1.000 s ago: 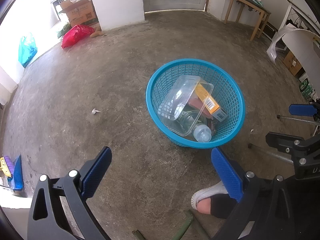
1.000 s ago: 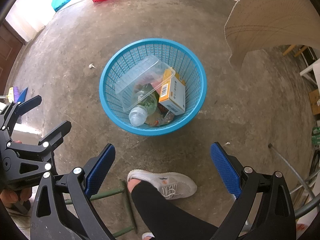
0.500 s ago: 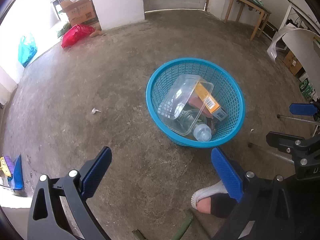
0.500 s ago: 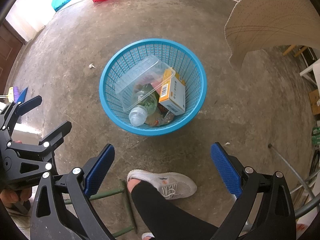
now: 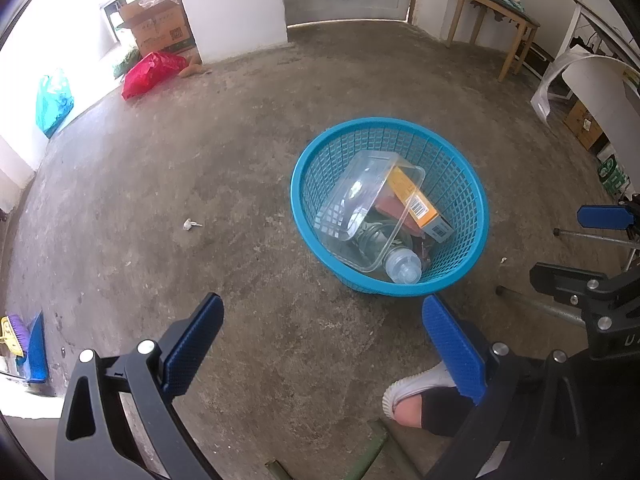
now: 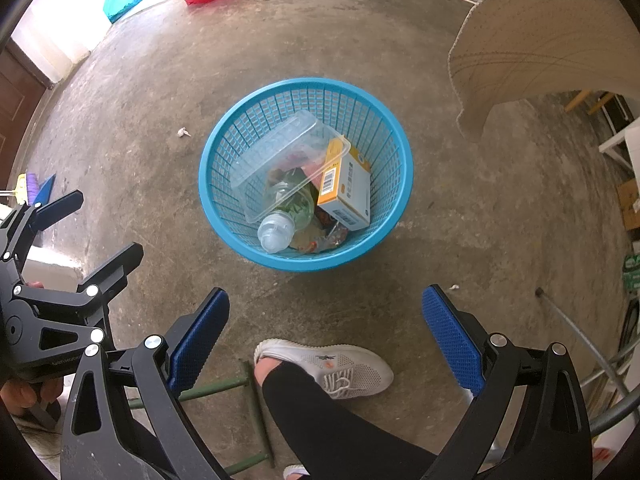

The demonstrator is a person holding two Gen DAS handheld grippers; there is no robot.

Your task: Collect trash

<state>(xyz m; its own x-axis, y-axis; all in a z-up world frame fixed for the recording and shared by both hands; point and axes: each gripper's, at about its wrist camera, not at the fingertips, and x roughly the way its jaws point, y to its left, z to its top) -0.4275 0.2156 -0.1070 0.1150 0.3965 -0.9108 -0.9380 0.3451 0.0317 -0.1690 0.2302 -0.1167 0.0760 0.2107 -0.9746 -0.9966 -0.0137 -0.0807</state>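
Both grippers, left gripper (image 5: 320, 338) and right gripper (image 6: 326, 328), released, empty. Round blue plastic mesh basket (image 6: 224, 216) holds trash. Judged next: small white crumpled scrap (image 6: 183, 132) on floor, basket's 10 o'clock.

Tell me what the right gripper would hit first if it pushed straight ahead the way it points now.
Probably the bare concrete floor just in front of the blue basket. The right gripper is open and empty, and nothing lies between its fingers; depth is hard to judge, so it might reach the basket's near rim instead.

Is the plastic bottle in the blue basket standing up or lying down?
Lying down. The plastic bottle rests on its side in the blue basket, its cap end toward the near rim, partly under the clear container.
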